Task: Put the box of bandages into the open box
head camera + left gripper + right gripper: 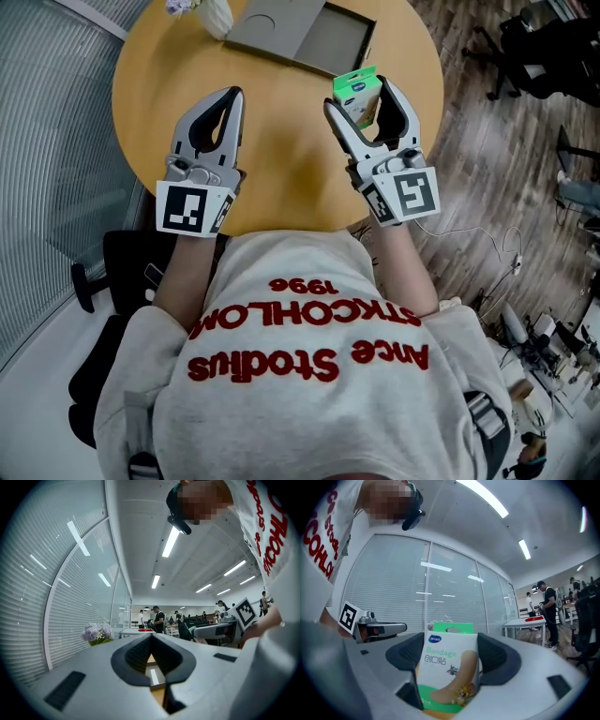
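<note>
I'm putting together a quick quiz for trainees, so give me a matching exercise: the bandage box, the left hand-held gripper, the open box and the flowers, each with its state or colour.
Things:
1. box of bandages
2. left hand-held gripper
3. open box
4. flowers

States or colours:
A. grey, lid folded back
B. purple
C. jaws together, nothing between them
D. clamped in the right hand-held gripper

Pairs: 1-D, 2-C, 3-A, 4-B

The head view's top edge cuts off the open box (272, 33) and flower vase (216, 14).
</note>
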`<state>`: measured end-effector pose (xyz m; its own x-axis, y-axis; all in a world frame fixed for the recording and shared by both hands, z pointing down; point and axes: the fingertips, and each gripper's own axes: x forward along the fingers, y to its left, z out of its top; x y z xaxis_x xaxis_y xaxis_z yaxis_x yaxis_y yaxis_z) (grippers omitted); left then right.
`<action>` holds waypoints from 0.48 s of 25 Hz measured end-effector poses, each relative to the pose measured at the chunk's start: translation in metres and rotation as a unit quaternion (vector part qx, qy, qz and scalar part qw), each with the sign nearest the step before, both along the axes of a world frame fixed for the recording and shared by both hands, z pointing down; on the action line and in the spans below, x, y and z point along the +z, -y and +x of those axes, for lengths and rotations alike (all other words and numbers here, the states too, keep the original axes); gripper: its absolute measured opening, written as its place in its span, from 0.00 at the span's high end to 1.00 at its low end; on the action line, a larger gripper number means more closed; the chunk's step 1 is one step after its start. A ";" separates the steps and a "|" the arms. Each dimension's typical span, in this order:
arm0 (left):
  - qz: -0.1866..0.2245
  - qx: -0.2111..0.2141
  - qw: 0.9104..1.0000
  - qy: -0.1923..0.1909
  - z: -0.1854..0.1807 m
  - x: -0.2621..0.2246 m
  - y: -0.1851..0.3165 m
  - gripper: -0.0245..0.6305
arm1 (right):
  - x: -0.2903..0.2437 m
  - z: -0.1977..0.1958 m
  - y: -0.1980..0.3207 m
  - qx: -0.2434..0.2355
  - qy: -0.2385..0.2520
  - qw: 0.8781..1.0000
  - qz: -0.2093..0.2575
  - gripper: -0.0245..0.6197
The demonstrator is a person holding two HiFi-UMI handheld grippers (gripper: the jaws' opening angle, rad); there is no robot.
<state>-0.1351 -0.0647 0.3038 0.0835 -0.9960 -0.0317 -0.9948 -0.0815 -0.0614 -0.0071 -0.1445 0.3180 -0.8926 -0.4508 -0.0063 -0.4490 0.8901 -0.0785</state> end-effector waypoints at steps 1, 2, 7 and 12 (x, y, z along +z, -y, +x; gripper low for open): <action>-0.001 0.001 1.000 -0.001 0.000 0.002 0.002 0.96 | 0.004 0.001 0.004 0.004 -0.002 1.000 -0.004 0.40; -0.003 0.001 1.000 -0.001 -0.001 0.004 0.004 0.96 | 0.007 0.002 0.008 0.008 -0.004 1.000 -0.008 0.40; -0.017 -0.002 1.000 -0.007 -0.011 0.020 0.017 0.96 | 0.026 -0.001 0.034 0.019 -0.018 0.999 -0.028 0.40; -0.032 -0.011 0.999 -0.013 -0.026 0.039 0.028 0.96 | 0.058 -0.020 0.060 0.010 -0.028 0.998 -0.057 0.40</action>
<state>-0.1616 -0.0927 0.3428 0.0616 -0.9976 0.0301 -0.9976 -0.0626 -0.0310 -0.0271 -0.2049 0.3759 -0.8809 -0.4633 0.0963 -0.4730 0.8676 -0.1531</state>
